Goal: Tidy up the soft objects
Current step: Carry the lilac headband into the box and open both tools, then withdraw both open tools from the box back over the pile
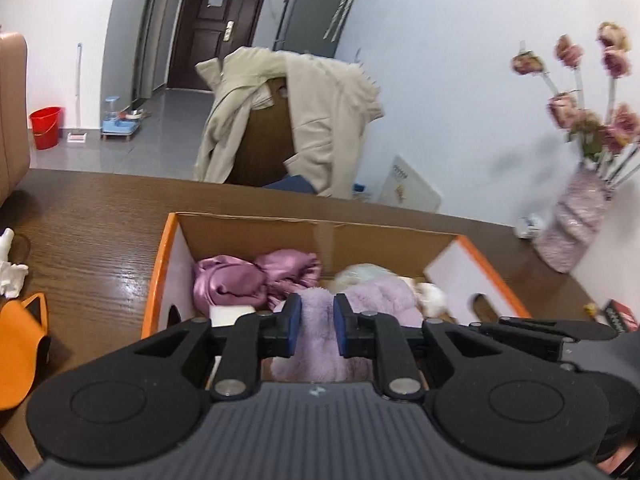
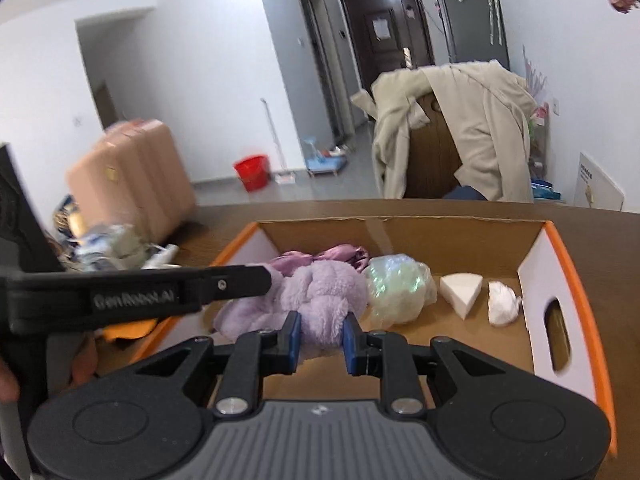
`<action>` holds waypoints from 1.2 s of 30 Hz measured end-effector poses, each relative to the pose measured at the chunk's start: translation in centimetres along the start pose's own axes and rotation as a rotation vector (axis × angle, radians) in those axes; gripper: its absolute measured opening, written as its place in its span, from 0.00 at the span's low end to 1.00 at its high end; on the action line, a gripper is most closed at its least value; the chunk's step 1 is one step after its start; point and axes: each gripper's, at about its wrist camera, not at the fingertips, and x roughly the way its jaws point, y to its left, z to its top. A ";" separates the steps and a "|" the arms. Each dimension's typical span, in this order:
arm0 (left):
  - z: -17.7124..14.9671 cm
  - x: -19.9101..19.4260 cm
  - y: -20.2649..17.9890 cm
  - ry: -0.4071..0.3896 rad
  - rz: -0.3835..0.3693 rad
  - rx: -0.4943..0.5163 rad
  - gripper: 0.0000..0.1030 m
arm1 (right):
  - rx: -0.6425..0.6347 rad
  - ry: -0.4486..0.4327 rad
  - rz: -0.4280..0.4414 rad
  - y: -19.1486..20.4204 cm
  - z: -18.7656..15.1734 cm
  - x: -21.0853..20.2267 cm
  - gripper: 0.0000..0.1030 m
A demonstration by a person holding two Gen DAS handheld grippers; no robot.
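An orange-edged cardboard box (image 1: pixel 160 256) (image 2: pixel 576 280) stands on the wooden table. In it lie a fluffy lilac cloth (image 1: pixel 360 300) (image 2: pixel 320 292), a shiny purple satin cloth (image 1: pixel 248 276) (image 2: pixel 340 254), an iridescent plastic bundle (image 2: pixel 396 288), a white wedge sponge (image 2: pixel 460 292) and a white wad (image 2: pixel 502 304). My left gripper (image 1: pixel 316 330) has its jaws around the lilac cloth. My right gripper (image 2: pixel 320 340) also has its jaws around the lilac cloth, from the near side. The left gripper's body (image 2: pixel 140 292) crosses the right wrist view.
A vase of dried pink flowers (image 1: pixel 576 216) stands at the table's right. An orange object (image 1: pixel 24 344) and a white figure (image 1: pixel 10 264) sit at the left. A beige coat hangs on a chair (image 1: pixel 292 120) behind the table. A pink suitcase (image 2: pixel 132 176) stands left.
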 end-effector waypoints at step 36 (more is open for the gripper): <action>-14.9 -29.1 -8.0 -0.363 0.225 0.253 1.00 | -0.220 -0.309 -0.113 1.9 -11.5 -24.2 0.86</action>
